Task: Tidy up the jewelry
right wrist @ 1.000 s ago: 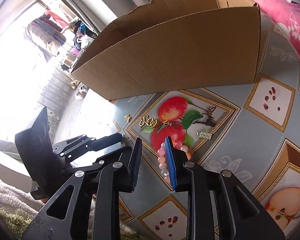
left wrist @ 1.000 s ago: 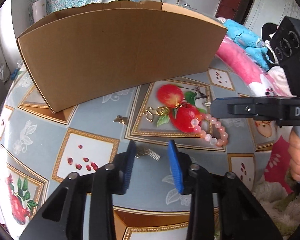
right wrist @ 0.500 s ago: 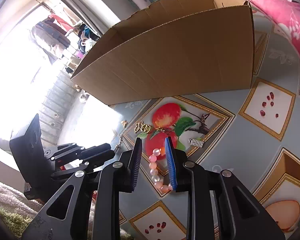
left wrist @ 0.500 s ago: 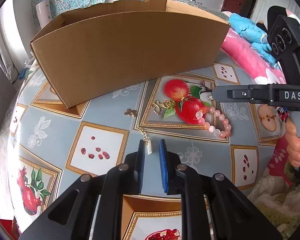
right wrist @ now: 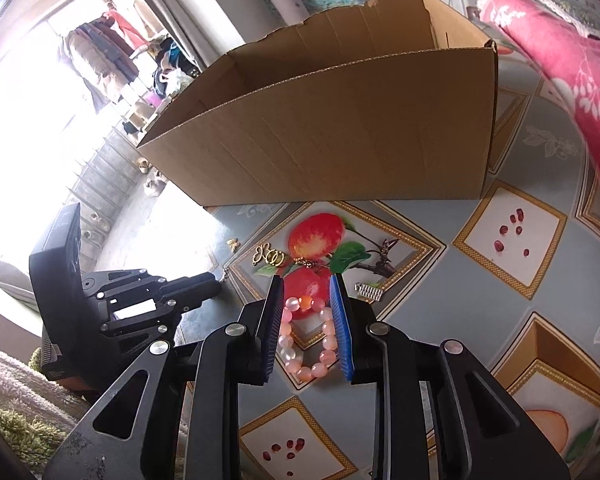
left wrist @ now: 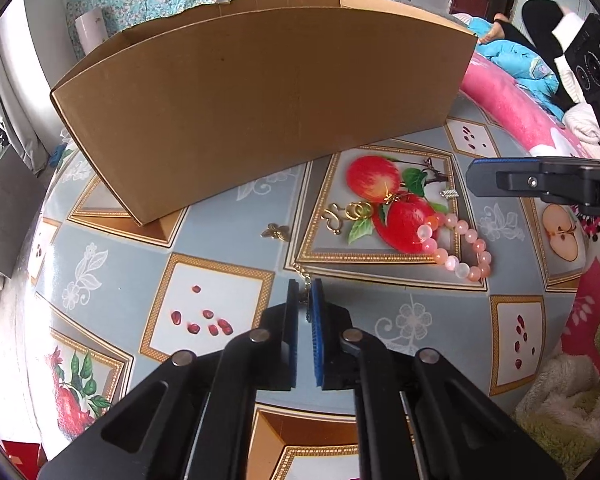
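- Left wrist view: my left hand-held gripper (left wrist: 304,300) has its two pads pressed together on the end of a thin gold chain (left wrist: 302,276). The chain lies on the bench (left wrist: 228,304), near its front edge, well in front of the cardboard box (left wrist: 260,100).
- I think the chain is very light and floppy. It will hang and swing, and it could slip out, so a tight pinch near its end seems right.
- Also in this view, a pink bead bracelet (left wrist: 456,248) lies on the apple picture to the right. A gold ring charm (left wrist: 348,214) and a tiny gold butterfly piece (left wrist: 275,231) sit near the box. A small silver clip (left wrist: 449,193) lies further back.
- Right wrist view: my right hand-held gripper (right wrist: 306,320) has its pads partly apart, one on each side of the bracelet (right wrist: 306,340). I cannot tell if the pads touch the beads.
- I think the beads are hard, round and slippery, and the loop is bendy. Squeezing across the loop should bunch the beads so they do not roll away.
- The box (right wrist: 340,120) is open at the top. It looks like the place for the jewelry.
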Demonstrator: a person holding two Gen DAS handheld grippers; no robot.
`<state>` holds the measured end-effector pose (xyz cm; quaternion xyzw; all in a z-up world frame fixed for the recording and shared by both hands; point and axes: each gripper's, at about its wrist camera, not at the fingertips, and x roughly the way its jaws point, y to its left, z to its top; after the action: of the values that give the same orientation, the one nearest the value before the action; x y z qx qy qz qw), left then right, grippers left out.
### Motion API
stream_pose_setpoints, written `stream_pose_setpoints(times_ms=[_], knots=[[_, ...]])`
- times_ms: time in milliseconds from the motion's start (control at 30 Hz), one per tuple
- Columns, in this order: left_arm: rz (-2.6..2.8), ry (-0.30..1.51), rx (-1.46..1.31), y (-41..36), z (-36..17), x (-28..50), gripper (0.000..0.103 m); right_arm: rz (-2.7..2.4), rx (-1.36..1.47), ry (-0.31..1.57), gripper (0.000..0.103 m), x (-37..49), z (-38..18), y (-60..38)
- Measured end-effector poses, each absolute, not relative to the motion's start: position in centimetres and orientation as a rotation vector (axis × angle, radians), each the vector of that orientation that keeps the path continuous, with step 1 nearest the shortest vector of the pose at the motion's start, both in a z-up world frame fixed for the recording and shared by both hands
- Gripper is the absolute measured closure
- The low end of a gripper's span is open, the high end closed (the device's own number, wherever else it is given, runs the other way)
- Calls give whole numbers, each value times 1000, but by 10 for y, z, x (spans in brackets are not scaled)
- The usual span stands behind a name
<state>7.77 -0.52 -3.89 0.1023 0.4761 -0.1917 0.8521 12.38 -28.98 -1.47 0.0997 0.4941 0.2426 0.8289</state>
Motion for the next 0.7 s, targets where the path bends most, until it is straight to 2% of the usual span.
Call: stream_pose_setpoints(times_ms=[33, 100, 267, 400, 600, 667, 700], knots=[[-405, 998, 218, -5, -39, 77, 98, 521, 190, 1053, 69, 125, -15, -288], [-405, 997, 218, -3, -39, 77, 98, 534, 142, 1059, 62, 129, -16, -282], [-394, 1009, 181, 10, -39, 79, 100, 579, 13, 1079, 63, 144, -20, -262], [-393, 1008, 161, 17, -39, 78, 100, 632, -99, 1108, 78, 158, -26, -248], [-406, 1003, 151, 20, -40, 77, 100, 687, -260, 1159, 90, 174, -36, -228], [-411, 1003, 146, 21, -41, 77, 100, 686, -288, 1165, 102, 178, -37, -224], [-413, 1004, 143, 22, -41, 77, 101, 679, -285, 1173, 103, 181, -37, -222]])
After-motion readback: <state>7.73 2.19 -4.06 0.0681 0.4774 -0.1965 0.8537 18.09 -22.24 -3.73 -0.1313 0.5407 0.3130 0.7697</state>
